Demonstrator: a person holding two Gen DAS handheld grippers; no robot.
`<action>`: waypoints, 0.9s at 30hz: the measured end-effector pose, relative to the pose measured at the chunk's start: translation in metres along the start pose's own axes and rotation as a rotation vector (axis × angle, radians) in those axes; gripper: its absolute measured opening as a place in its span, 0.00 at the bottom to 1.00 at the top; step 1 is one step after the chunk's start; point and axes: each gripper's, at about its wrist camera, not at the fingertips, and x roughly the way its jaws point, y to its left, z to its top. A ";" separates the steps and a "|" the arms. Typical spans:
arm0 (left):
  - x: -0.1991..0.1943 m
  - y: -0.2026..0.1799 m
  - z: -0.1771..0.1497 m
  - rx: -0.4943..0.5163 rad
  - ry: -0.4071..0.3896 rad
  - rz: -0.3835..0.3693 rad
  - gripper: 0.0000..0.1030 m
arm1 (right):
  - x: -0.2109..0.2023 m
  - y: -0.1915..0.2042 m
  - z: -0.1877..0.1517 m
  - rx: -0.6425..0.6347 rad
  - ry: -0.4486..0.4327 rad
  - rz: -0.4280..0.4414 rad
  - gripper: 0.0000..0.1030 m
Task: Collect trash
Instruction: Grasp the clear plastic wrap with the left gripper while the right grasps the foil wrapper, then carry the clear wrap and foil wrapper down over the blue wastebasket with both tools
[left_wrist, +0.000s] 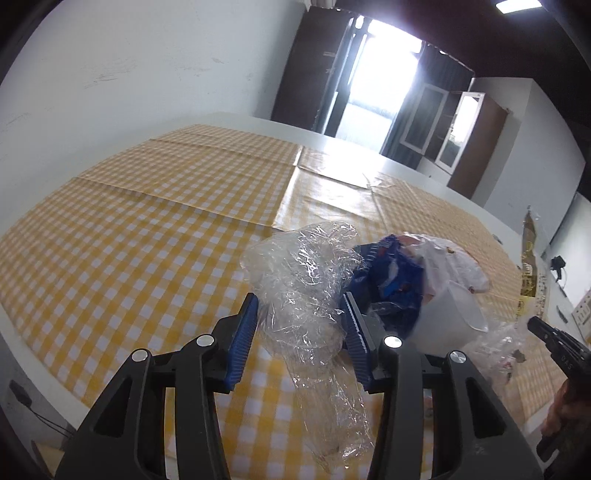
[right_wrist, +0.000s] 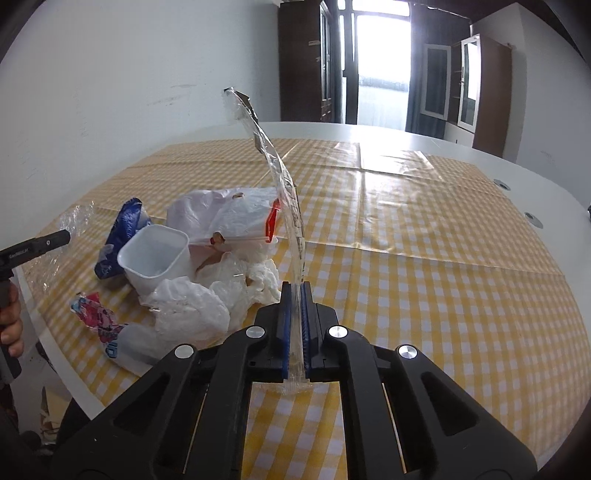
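So the trash pile sits on the yellow checked tablecloth (right_wrist: 424, 258): white tub (right_wrist: 155, 254), blue wrapper (right_wrist: 125, 225), white bag (right_wrist: 229, 214). Left gripper (left_wrist: 301, 325) pinches crumpled clear plastic (left_wrist: 306, 273); right gripper (right_wrist: 295, 295) is clamped tight on a clear wrapper strip (right_wrist: 277, 166).

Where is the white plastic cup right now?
In the right wrist view the white cup stands left of centre on the checked tablecloth, between the blue wrapper and the crumpled white bag.

A white wall (right_wrist: 129, 66) was seen at the upper left. Bright daylight was admitted through a doorway (right_wrist: 382, 59) at top centre, flanked by dark wooden cabinets (right_wrist: 301, 62).
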 end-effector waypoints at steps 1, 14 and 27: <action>-0.008 -0.004 -0.003 0.004 -0.005 -0.028 0.44 | -0.008 0.001 -0.003 0.013 -0.014 0.008 0.04; -0.113 -0.058 -0.065 0.163 -0.059 -0.222 0.44 | -0.093 0.024 -0.060 0.071 -0.068 0.178 0.03; -0.132 -0.037 -0.151 0.210 0.088 -0.243 0.44 | -0.143 0.072 -0.141 0.012 0.011 0.277 0.03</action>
